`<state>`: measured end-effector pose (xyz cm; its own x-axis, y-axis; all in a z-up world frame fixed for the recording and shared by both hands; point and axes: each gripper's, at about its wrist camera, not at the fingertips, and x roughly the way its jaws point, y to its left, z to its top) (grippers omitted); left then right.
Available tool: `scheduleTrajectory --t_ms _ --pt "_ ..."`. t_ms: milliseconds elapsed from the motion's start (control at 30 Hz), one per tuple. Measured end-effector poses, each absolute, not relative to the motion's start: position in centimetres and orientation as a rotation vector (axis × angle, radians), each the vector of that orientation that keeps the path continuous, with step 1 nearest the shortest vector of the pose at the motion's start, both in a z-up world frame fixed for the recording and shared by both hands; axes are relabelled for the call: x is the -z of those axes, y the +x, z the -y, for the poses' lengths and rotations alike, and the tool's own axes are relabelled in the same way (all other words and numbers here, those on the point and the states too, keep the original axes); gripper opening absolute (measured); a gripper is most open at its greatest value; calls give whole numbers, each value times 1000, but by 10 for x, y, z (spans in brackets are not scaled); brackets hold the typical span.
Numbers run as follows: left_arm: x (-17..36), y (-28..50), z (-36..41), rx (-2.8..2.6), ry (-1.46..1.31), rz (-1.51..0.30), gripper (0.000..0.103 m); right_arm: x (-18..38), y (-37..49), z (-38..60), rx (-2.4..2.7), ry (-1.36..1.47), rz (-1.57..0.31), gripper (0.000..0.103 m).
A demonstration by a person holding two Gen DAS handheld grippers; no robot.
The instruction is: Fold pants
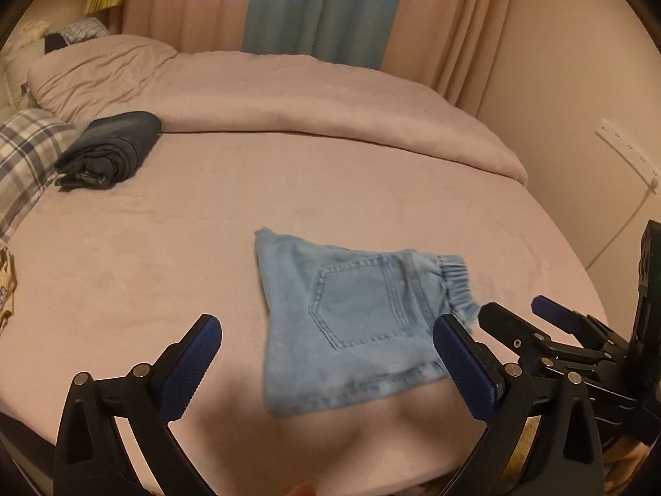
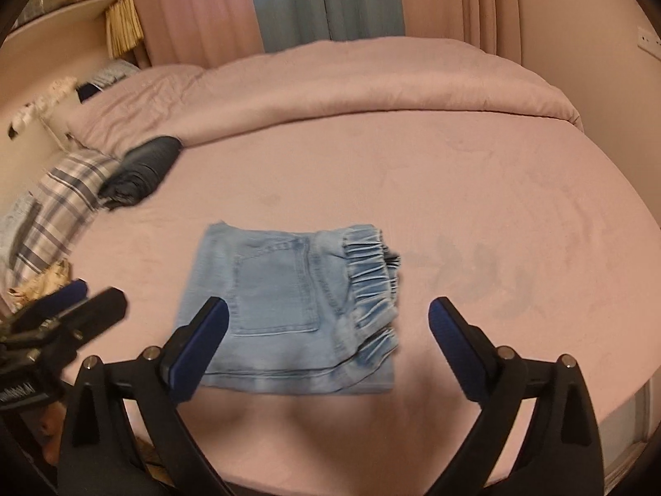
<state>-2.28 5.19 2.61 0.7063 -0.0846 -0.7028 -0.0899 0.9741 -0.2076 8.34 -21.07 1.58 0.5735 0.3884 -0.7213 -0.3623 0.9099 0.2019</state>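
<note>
Setting: bedroom; pink bed (image 1: 372, 190) as work surface, pink and blue curtains (image 1: 314, 4) behind, rolled duvet (image 1: 289, 99) along the far side.

Far left: plaid pillow (image 1: 29, 144); just beside it, a dark folded garment (image 1: 111, 146), well apart from the work area.

Left gripper (image 1: 326, 355): jaws spread wide, holding nothing, hovering above the near edge of the bed.

Centre: light-blue denim pants (image 2: 297, 310), folded into a compact, roughly square packet, back pocket (image 2: 277, 285) uppermost, elastic waistband (image 2: 372, 285) gathered at the right edge. Lies flat near the front edge of the bed, between and ahead of both tools.

Right gripper (image 2: 328, 343): jaws likewise wide apart, empty, hovering over the packet without visible contact.

Step, as judged: folding appears complete or nearly so; both tools released. Next move likely calls for either a final smoothing of the waistband edge, or pinching the packet and carrying it toward the dark garment.

Writing: white lettering on the left tool's body, seen in the right wrist view, too blurred to read. No brand legible on the denim.
</note>
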Motion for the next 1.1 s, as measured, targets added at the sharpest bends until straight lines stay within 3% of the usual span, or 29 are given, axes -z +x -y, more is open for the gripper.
scheduleTrajectory --t_ms 1100 --pt "-24 -40 -38 -12 -219 -846 102 -28 53 206 -379 -27 -818 98"
